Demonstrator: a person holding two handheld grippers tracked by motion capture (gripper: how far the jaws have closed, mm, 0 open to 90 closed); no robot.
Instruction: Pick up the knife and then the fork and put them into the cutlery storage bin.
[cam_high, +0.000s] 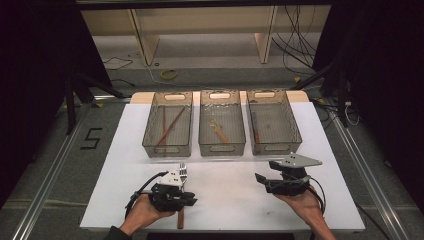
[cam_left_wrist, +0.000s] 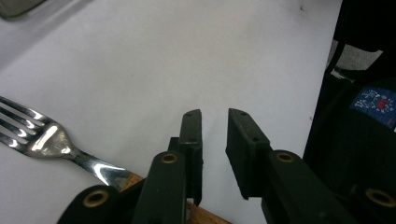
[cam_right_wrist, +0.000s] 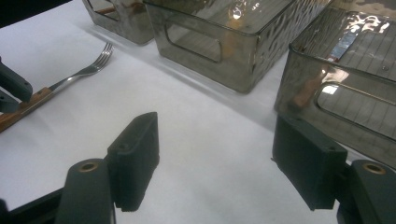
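The steel fork with a brown wooden handle (cam_left_wrist: 51, 142) lies flat on the white tabletop (cam_high: 225, 200) near its front edge, left of the middle, tines pointing toward the far edge and handle end reaching almost to the front edge. The left gripper (cam_left_wrist: 215, 119) sits directly over the handle; its jaws are narrowed to a slim gap with bare tabletop between the tips, and the handle passes beneath the left jaw's base rather than between the pads (whether any pad touches the wood cannot be told). The right gripper (cam_right_wrist: 217, 156) rests low over the tabletop near the front edge, right of the middle, jaws spread wide and holding nothing. Three smoky translucent plastic bins (cam_high: 222, 146) stand side by side along the far edge, holding wooden-handled utensils.
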